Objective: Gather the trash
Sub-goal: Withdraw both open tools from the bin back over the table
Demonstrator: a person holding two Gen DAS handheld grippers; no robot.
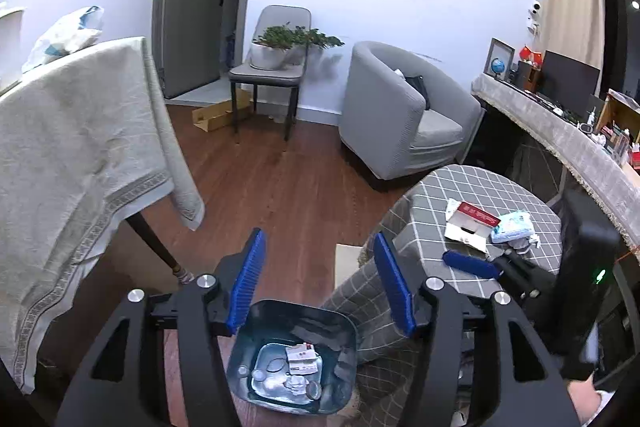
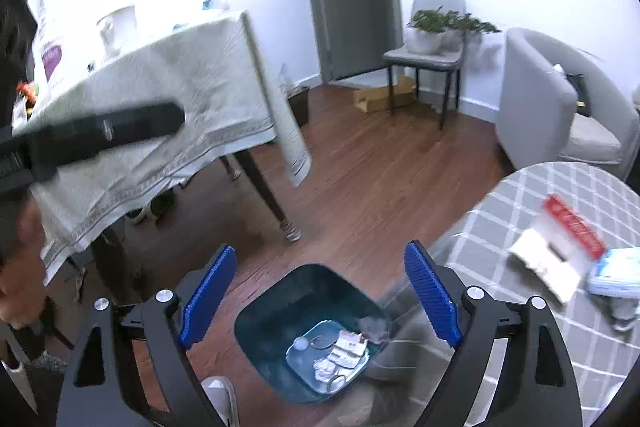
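Both tools stand spread with nothing between the blue pads. The left gripper (image 1: 320, 283) hangs over the dark bin (image 1: 294, 355) at the bottom centre of its view; the right gripper (image 2: 320, 295) frames the same bin (image 2: 310, 335) low in its own. Scraps and wrappers already lie at the bin's bottom, so a drop looks finished. More trash waits on the checked table (image 1: 432, 223) at lower right: a red and white carton (image 1: 474, 223) and a tissue pack (image 1: 514, 227) beside it. Next comes a reach there and a pinch. Wood floor; armchair (image 1: 400, 115) behind, cloth-covered table (image 1: 72, 147) at left.
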